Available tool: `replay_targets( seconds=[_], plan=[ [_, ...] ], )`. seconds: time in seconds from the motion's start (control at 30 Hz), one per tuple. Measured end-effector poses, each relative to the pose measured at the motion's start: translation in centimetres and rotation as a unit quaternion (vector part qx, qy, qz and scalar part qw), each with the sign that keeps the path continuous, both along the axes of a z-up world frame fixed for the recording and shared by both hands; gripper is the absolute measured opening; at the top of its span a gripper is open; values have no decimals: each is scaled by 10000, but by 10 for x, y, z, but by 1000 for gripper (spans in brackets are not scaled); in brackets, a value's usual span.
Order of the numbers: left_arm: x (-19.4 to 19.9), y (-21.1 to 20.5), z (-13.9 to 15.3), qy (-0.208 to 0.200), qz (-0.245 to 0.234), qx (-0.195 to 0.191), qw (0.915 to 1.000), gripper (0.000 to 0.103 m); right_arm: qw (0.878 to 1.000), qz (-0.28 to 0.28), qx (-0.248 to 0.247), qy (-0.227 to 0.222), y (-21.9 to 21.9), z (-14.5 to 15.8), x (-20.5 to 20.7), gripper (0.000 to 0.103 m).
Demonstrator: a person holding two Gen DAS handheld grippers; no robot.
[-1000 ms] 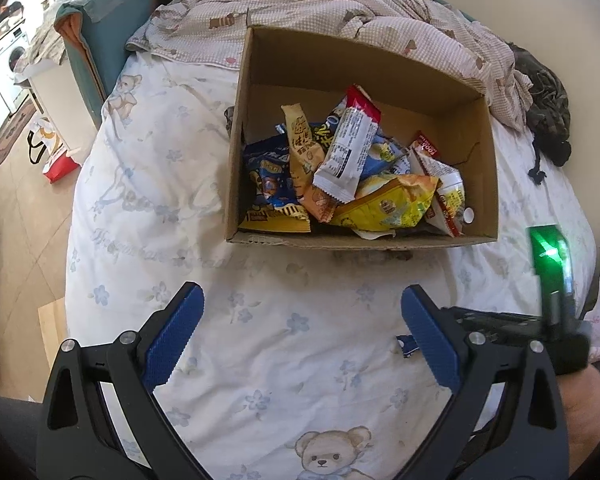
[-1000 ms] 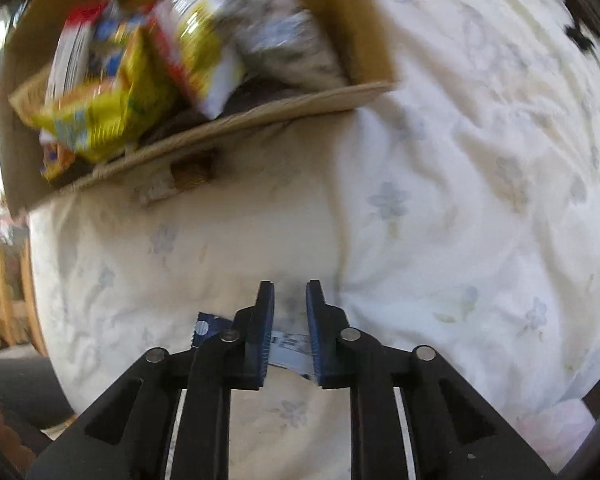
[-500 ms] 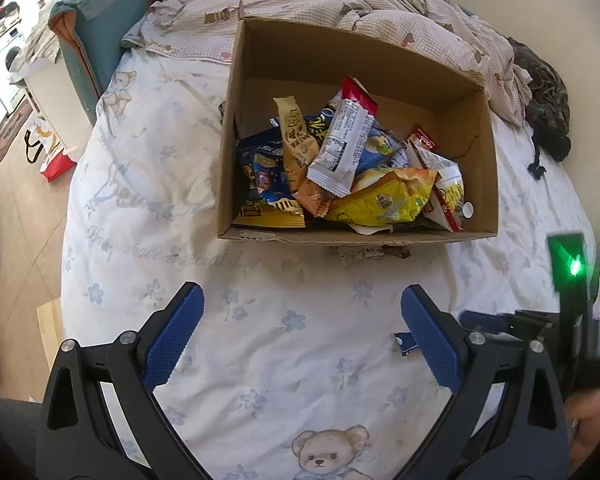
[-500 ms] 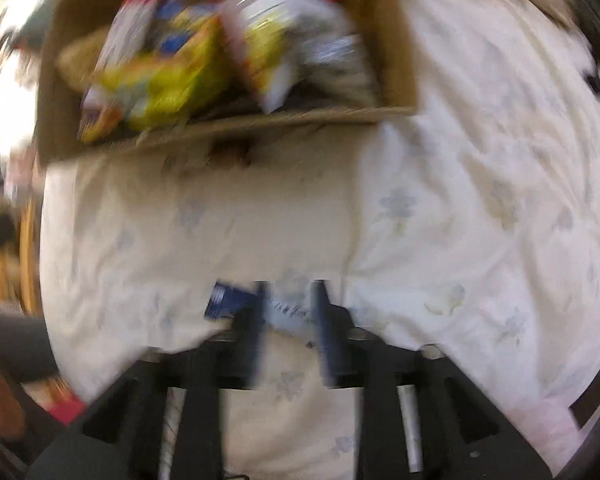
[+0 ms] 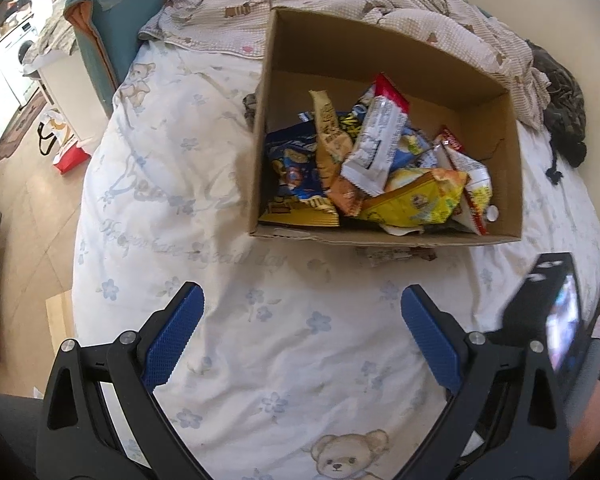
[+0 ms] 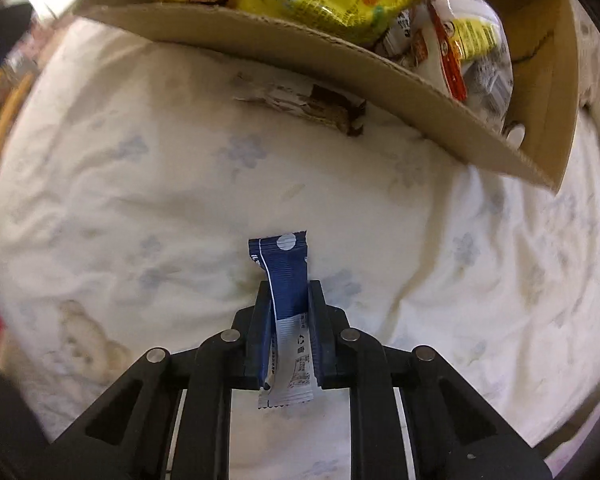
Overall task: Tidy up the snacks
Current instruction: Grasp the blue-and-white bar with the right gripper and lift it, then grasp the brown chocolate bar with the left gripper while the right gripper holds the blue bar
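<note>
Most of the snacks are already in the cardboard box (image 5: pixel 384 236), which stands on the bed (image 5: pixel 172 184) toward its far edge, just in front of the crumpled checked blanket (image 5: pixel 340 4). Inside it the packets lie in a loose heap against the near wall: a yellow bag (image 5: pixel 416 200), a blue bag (image 5: pixel 296 168), a white and red bar (image 5: pixel 376 140) and some others.

One snack is still outside. The right tool (image 6: pixel 288 292) is closed on a small blue and white packet (image 6: pixel 286 276); its jaws have just been closing, and the packet stands between them, over the sheet, a little before the near wall of the box. No other loose snack shows on the sheet, only a torn brown scrap (image 6: pixel 300 104) under the box edge.

The left tool (image 5: pixel 300 320) is wide and holds nothing, above the near part of the bed.

I judge the task nearly done: what is left is to carry this packet over the near wall and release it among the others.
</note>
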State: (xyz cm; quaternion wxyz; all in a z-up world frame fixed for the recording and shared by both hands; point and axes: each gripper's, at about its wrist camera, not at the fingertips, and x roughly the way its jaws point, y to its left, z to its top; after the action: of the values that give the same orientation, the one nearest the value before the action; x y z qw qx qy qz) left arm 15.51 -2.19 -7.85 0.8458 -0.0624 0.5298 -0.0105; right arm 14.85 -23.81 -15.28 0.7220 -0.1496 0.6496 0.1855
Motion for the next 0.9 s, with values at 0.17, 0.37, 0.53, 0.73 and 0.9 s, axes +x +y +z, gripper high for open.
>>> replay_targets(
  seconds=[0.17,0.37,0.53,0.73,0.9],
  plan=[
    [2,-1,-9,31,-16,89,10000,98,9886,-1127,992,-73,-55,46,10,17],
    [4,-24,-34,33,-483,355,9982,98,9395,-2728,1997,-550,-147,98,6,17],
    [21,-63,-56,-101,-1090,562,9924,98,9213,-3101,2263,-619,-152,100,11,17],
    [55,-92,-91,-13,-1158,455,9922,98,9156,-3157,2417,-601,-101,71,8,17],
    [64,-104,-95,6,-1334,179,9909,98,9134,-3192,2462,-565,-100,67,6,17]
  ],
)
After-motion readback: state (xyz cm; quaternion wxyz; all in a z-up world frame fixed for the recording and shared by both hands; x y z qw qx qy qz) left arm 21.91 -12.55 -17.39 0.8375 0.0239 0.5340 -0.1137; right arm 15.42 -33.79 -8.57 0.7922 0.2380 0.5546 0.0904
